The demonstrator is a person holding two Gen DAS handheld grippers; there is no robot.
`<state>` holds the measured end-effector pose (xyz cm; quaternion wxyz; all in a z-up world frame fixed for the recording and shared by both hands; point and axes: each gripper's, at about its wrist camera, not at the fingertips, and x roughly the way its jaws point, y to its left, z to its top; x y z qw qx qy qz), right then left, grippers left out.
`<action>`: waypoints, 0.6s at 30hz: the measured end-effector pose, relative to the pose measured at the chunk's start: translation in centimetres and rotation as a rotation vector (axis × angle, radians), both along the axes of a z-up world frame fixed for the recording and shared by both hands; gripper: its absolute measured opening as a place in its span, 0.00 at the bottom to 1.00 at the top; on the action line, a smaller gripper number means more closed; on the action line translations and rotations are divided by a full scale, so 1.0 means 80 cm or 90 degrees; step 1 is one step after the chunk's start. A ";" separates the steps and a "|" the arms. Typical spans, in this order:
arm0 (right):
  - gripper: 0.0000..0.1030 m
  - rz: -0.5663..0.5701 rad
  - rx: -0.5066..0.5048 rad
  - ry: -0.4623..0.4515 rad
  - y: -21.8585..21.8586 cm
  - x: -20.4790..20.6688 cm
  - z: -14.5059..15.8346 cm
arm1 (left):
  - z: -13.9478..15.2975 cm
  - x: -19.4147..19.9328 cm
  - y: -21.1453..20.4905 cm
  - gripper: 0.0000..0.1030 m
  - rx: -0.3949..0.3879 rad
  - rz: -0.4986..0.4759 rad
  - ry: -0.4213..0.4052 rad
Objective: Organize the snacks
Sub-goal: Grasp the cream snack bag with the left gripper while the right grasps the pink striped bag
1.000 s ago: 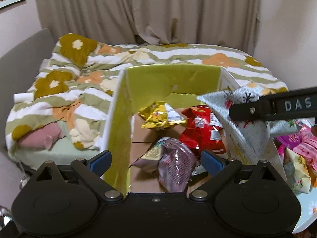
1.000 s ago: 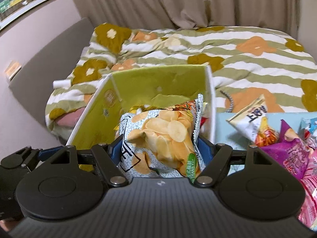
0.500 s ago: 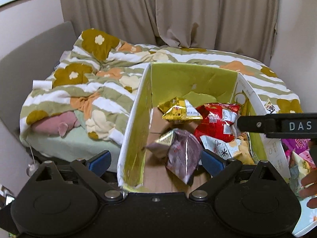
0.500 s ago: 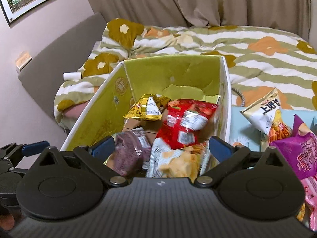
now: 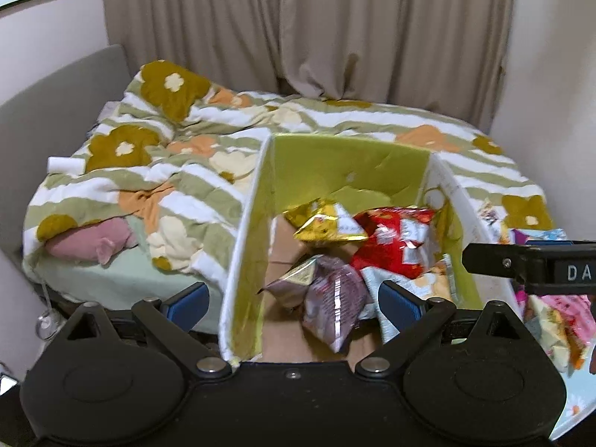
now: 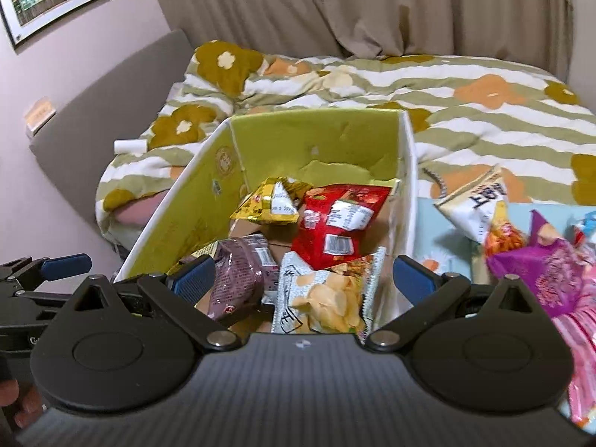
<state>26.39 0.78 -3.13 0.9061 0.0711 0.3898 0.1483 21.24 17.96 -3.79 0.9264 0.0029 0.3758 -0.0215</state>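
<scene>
Over the green-lined cardboard box (image 6: 316,138), the right gripper (image 6: 303,279) is hovering with jaws spread wide and empty, having just been opening to drop the potato chip bag (image 6: 327,294) inside beside red, yellow and purple packets. The left gripper (image 5: 294,298) is likewise gaping, holding nothing.

Both the left gripper (image 5: 292,303) and right gripper (image 6: 303,283) are spread wide, angled downward, holding nothing.

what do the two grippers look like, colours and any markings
Both are black plastic. The left gripper and right gripper each have two rounded, disc-like housings, angled link arms with silver pivot screws, and blue finger pads. The right gripper's body is ribbed dark grey, and its side bar carries white letters "DA".
</scene>
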 end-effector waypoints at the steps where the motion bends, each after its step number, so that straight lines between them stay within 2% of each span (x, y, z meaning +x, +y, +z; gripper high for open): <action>1: 1.00 -0.005 -0.001 -0.003 -0.002 -0.005 0.004 | 0.002 -0.001 -0.003 0.97 -0.002 -0.010 -0.004; 9: 1.00 -0.061 -0.020 -0.048 -0.036 -0.048 0.033 | 0.019 -0.010 -0.042 0.96 -0.031 -0.089 -0.026; 18: 1.00 -0.112 -0.042 -0.086 -0.130 -0.080 0.057 | 0.028 -0.024 -0.124 0.96 -0.037 -0.136 -0.032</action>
